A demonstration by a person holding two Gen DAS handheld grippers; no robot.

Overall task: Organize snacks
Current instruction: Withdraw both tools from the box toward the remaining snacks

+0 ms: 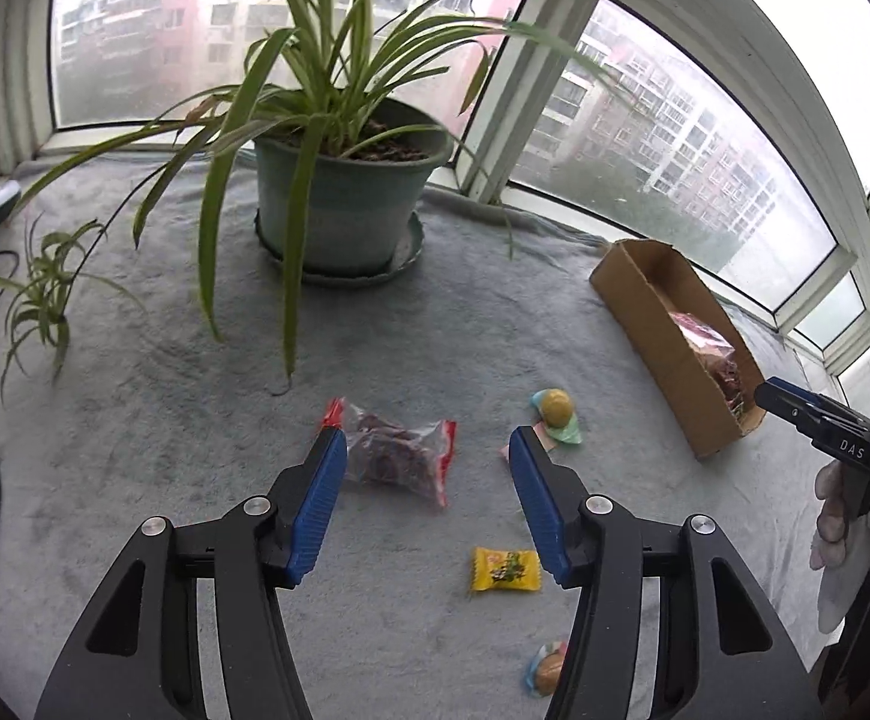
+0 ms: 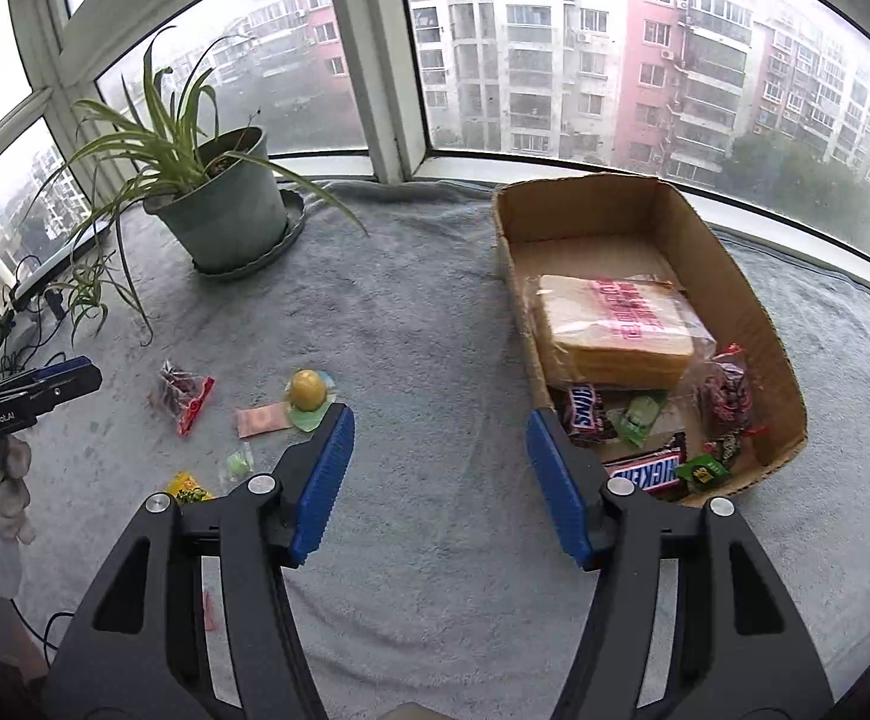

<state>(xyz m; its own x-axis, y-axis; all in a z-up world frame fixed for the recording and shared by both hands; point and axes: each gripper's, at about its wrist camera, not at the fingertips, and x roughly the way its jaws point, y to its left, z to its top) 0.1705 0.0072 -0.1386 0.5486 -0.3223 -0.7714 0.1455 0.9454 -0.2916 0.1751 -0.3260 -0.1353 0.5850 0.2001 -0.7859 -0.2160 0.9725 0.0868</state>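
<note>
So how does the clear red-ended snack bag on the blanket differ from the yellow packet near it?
The clear bag is bigger, see-through, bulging with dark pieces; the yellow packet is smaller, opaque and flat. The bag lies farther from the camera, the packet nearer. Both lie loose on the grey blanket, outside the cardboard box.

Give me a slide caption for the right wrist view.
Open right gripper hovers empty beside the cardboard box of snacks.

One cardboard box (image 2: 663, 222), two Snickers bars (image 2: 645, 471), two yellow ball sweets (image 1: 557, 408), one potted plant (image 1: 339, 204)
</note>
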